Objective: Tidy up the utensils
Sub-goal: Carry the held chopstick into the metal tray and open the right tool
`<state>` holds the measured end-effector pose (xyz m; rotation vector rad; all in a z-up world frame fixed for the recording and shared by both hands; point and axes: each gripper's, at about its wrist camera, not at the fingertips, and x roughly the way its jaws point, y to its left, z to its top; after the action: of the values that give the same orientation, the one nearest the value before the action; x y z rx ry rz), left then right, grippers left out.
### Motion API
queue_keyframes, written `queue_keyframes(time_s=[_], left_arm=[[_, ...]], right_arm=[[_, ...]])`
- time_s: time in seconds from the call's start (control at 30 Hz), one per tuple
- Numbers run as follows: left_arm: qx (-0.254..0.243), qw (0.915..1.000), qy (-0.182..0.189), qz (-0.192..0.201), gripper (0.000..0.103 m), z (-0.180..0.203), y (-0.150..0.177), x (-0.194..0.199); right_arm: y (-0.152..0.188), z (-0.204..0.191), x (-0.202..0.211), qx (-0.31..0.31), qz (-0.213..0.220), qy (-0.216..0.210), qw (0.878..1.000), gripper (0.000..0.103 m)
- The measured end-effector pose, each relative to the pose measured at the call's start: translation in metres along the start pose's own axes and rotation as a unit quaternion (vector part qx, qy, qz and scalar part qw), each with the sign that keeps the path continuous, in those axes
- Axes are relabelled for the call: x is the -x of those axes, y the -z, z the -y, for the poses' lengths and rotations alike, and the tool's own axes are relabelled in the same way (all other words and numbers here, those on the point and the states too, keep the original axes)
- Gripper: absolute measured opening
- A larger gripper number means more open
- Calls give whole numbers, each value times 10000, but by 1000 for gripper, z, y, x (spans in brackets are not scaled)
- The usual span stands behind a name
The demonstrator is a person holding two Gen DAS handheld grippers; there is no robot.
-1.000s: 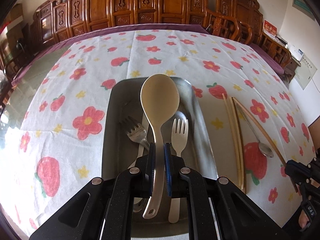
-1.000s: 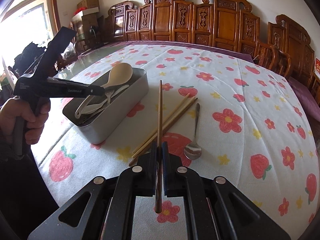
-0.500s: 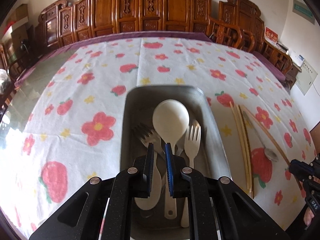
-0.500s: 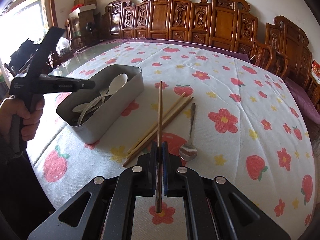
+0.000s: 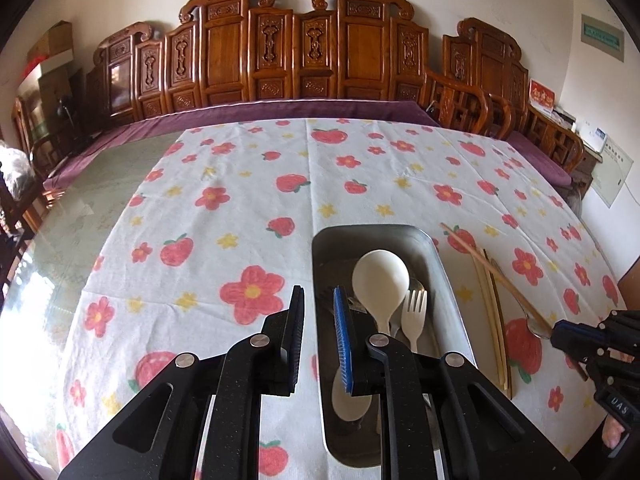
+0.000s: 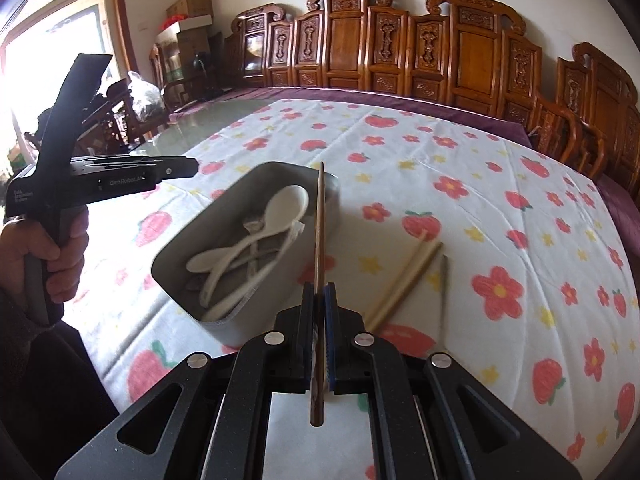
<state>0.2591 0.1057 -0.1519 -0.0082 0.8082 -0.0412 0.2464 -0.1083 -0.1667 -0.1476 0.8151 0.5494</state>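
Observation:
A grey metal tray (image 5: 443, 268) (image 6: 272, 176) holds a white spoon (image 5: 380, 280) (image 6: 288, 204), a white fork (image 5: 414, 312) and a metal fork, which is partly hidden. My left gripper (image 5: 318, 296) (image 6: 194, 168) hovers over the tray's left rim. Its jaws are opening and nothing is between them. My right gripper (image 6: 319, 292) (image 5: 560, 334) is shut on a brown chopstick (image 6: 320, 220) (image 5: 480, 256), held in the air with its far tip over the tray's right edge.
A pale pair of chopsticks (image 5: 494, 320) (image 6: 404, 280) and a metal spoon (image 5: 538, 330) (image 6: 443, 292) lie on the flowered tablecloth (image 5: 248, 208) right of the tray. Carved wooden chairs (image 5: 360, 52) line the far side. A hand (image 6: 60, 248) holds the left gripper.
The left gripper let the white spoon go into the tray, spread its jaws and pulled up and to the left. The right gripper carried the brown chopstick up and toward the tray.

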Motion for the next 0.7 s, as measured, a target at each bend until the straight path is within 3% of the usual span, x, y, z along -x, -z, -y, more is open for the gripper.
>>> queue_keyframes(time_s=[0.27,0.7], left_arm=[[122,9999,-45,57,14,-14,-2,5],[167,9998,-56,43,14,-17,-3,6]], right_arm=[[-23,-33,-29,82,-202,-298,9993,6],[-36,-48,-75,-356,-557,-425,9969,6]])
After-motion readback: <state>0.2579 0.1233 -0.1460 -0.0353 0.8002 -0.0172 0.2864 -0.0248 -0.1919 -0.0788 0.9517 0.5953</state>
